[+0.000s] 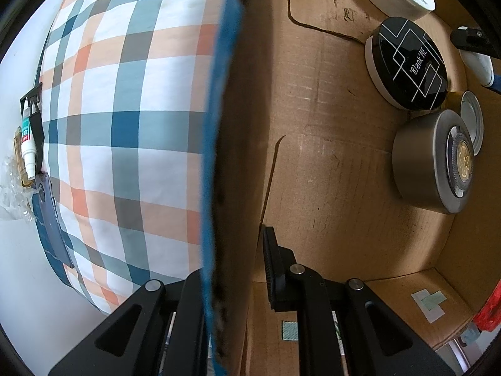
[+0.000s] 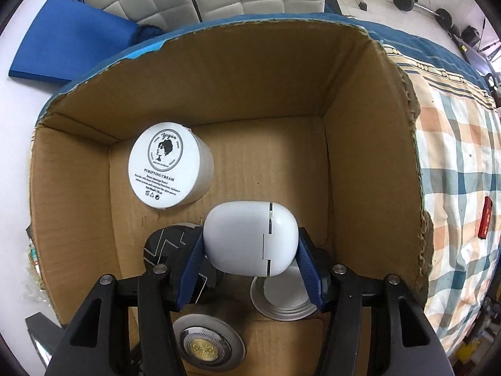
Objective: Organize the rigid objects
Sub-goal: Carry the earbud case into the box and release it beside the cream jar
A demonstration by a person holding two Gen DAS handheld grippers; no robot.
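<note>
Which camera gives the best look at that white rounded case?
The right wrist view: the white case fills its centre, clamped between the right gripper's blue pads above the cardboard box. The left wrist view catches only a sliver at its right edge.

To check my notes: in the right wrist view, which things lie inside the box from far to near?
White cream jar → white case held in the right gripper → grey round container with gold centre.

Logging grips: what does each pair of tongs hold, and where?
Right tongs: white case, by its two opposite ends. Left tongs: the cardboard box, by its side wall.
</note>
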